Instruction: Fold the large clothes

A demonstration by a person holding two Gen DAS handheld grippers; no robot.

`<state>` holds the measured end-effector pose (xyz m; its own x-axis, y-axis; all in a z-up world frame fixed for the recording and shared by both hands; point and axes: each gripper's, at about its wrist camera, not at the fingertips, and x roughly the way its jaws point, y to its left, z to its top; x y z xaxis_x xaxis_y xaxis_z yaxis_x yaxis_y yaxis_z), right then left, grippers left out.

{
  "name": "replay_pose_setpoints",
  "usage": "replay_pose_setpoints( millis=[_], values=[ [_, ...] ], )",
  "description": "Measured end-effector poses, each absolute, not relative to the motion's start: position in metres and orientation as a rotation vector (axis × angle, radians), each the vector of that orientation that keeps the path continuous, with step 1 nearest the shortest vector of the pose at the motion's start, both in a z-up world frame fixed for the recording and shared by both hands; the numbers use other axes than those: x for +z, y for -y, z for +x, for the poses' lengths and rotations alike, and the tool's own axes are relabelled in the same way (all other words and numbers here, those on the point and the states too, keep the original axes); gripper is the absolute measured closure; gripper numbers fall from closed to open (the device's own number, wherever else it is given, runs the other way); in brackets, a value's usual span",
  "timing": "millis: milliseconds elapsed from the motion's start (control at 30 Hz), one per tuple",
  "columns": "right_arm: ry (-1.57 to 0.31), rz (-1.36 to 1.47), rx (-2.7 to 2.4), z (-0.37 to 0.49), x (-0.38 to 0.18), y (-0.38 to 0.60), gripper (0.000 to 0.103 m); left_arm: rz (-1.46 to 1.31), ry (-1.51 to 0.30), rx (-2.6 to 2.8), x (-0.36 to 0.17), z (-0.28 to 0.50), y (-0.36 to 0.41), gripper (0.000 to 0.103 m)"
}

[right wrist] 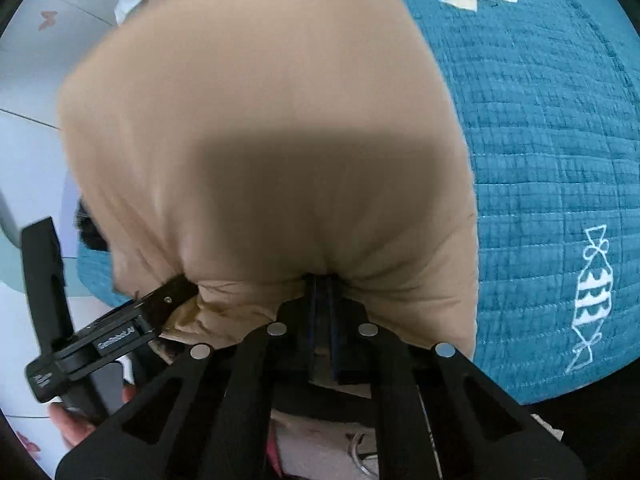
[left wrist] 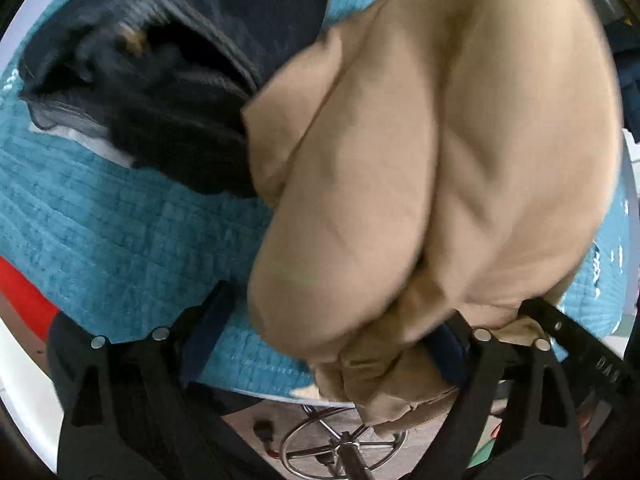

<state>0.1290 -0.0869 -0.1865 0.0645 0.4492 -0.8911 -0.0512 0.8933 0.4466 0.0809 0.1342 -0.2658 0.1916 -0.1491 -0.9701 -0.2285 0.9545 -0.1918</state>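
Note:
A large beige garment (left wrist: 440,140) hangs bunched above a teal quilted bed cover (left wrist: 120,240). In the left wrist view my left gripper (left wrist: 328,344) stands wide open; the beige cloth drapes over its right finger (left wrist: 452,344), while the left finger (left wrist: 204,328) is bare. In the right wrist view my right gripper (right wrist: 324,292) is shut on the edge of the beige garment (right wrist: 260,120), its blue pads pressed together with gathered cloth. The left gripper (right wrist: 160,304) shows there at the left, at the same cloth edge.
A pile of dark navy and black clothes (left wrist: 160,80) lies on the cover at upper left. The teal cover (right wrist: 540,160) has white stitched figures. A chrome stool base (left wrist: 340,444) and white floor show below. A hand (right wrist: 76,424) holds the left gripper.

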Motion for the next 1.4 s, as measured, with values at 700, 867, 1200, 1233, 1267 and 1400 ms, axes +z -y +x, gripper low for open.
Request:
replay_pose_setpoints(
  millis=[700,867,1200,1233,1267,1400],
  values=[
    [-1.565,0.458,0.69,0.178,-0.192,0.03,0.094,-0.219,-1.107,-0.021,-0.11,0.115,-0.115,0.061],
    [-1.559,0.421,0.701,0.162,-0.199,0.016,0.096,-0.198,-1.087,-0.036,-0.103,0.119,-0.113,0.061],
    [-1.319,0.412,0.395,0.221,-0.133,0.119,0.093,-0.205,-1.241,-0.033,-0.181,0.182,-0.085,0.062],
    [-1.349,0.431,0.407,0.231,-0.14,0.122,0.093,-0.214,-1.274,-0.008,-0.195,0.187,-0.09,0.061],
    [-1.369,0.443,0.435,0.237,-0.147,0.118,0.093,-0.207,-1.297,0.012,-0.208,0.189,-0.095,0.061],
    [-1.447,0.358,0.44,0.256,-0.19,0.077,0.099,-0.149,-1.296,0.075,-0.239,0.194,-0.104,0.061]
  ],
)
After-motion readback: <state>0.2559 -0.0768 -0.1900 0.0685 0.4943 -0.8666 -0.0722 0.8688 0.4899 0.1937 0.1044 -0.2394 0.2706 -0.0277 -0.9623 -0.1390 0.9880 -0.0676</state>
